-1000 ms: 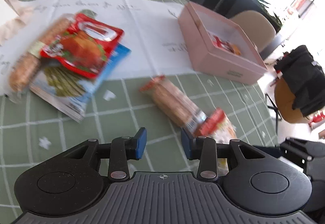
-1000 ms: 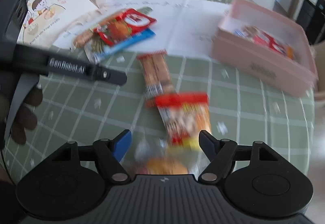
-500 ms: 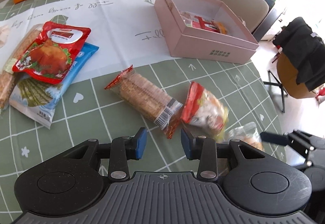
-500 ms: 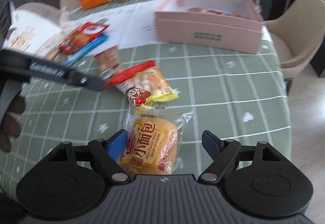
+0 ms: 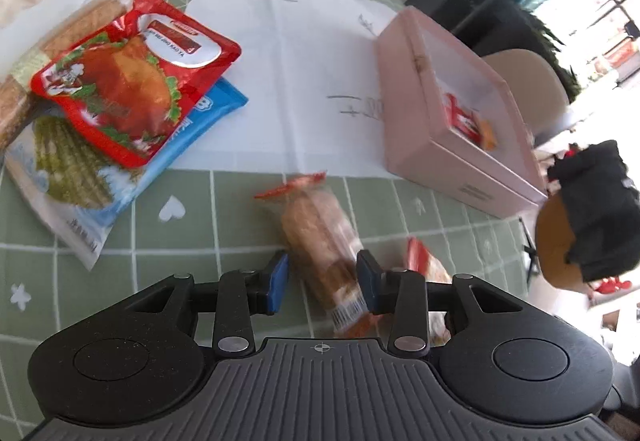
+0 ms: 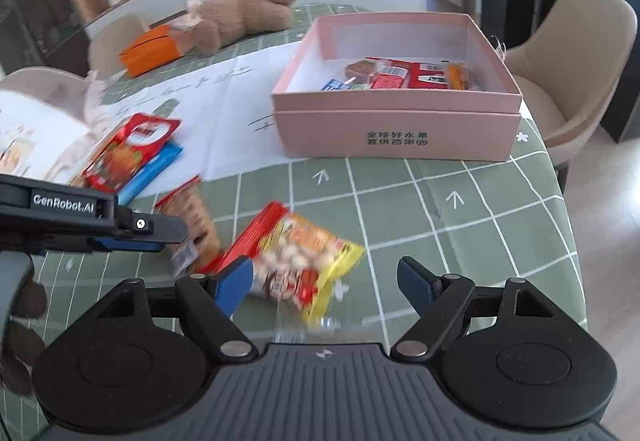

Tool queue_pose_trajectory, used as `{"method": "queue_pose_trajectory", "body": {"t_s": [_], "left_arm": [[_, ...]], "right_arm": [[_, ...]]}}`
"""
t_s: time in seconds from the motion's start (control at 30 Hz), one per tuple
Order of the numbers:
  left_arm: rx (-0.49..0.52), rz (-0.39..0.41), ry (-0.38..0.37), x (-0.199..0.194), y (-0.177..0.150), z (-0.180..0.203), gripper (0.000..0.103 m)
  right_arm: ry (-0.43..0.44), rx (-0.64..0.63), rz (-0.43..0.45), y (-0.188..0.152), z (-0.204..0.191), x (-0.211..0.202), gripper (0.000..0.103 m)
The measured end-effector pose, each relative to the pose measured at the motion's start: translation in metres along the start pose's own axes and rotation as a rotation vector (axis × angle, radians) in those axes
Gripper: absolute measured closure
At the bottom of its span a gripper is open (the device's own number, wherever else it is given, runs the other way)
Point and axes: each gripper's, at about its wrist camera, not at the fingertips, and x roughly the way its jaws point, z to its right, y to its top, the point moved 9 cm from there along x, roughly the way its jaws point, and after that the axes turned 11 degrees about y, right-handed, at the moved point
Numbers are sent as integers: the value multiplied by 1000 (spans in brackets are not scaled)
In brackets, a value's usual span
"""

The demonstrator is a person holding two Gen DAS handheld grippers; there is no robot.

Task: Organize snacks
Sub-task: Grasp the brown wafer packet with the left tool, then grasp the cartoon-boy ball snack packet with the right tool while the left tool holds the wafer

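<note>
Snack packets lie scattered across a green checked tablecloth (image 5: 168, 241). Left wrist view: the left gripper (image 5: 322, 283), pads apart, straddles a blurred cracker sleeve (image 5: 320, 237) at lower centre without visibly pressing it; a red pouch (image 5: 132, 81) overlaps a blue packet (image 5: 120, 177) at upper left, and the pink box (image 5: 452, 145) sits at right. Right wrist view: the right gripper (image 6: 326, 287), its jaws just widened, hangs released over a yellow-and-red snack bag (image 6: 304, 253) at lower centre; the pink box (image 6: 396, 129), already holding several snacks, stands at upper right.
</note>
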Motion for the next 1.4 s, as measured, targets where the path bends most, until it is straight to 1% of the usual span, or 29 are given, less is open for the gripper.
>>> {"method": "queue_pose_trajectory", "body": {"t_s": [0.13, 0.2, 0.23, 0.33, 0.4, 0.5, 0.57, 0.6, 0.63, 0.7, 0.8, 0.93, 1.07, 1.17, 1.23, 1.3, 1.4], "left_arm": [[44, 31, 31, 9, 12, 14, 60], [122, 62, 63, 14, 16, 24, 58], [181, 78, 87, 16, 17, 30, 57], [309, 100, 135, 19, 15, 40, 55], [371, 108, 147, 18, 9, 41, 57], [432, 101, 129, 13, -1, 36, 60], [460, 97, 151, 7, -6, 26, 61], [472, 102, 179, 3, -9, 19, 61], [475, 107, 201, 0, -10, 12, 60], [454, 110, 217, -7, -12, -3, 61], [400, 97, 189, -15, -15, -20, 62], [353, 85, 139, -22, -20, -30, 62], [354, 88, 115, -26, -29, -30, 62], [354, 95, 112, -27, -33, -30, 62], [349, 101, 109, -28, -34, -30, 62], [336, 102, 101, -28, -34, -32, 62], [320, 100, 82, -29, -33, -34, 62]], "right_arm": [[-38, 8, -27, -2, 5, 5, 23], [-46, -1, -45, -5, 7, 5, 23], [-52, -11, -53, -7, 8, 5, 23], [-56, -22, -69, -10, 10, 5, 23], [-53, -17, -74, -10, 10, 6, 23], [-36, -32, -77, -8, 6, 8, 23], [-20, -60, -79, -7, 1, 9, 23], [-13, -77, -80, -6, -3, 9, 23], [-3, -95, -84, -5, -6, 9, 23], [26, -123, -103, -6, -13, 9, 23], [82, -168, -153, -12, -25, 12, 23], [62, -221, -193, -19, -33, 24, 23], [5, -221, -158, -13, -32, 33, 22], [-27, -159, -121, -2, -22, 36, 22], [-28, -126, -101, 4, -15, 34, 22], [-19, -122, -91, 8, -10, 30, 22], [-6, -125, -117, 9, -5, 33, 21]]}}
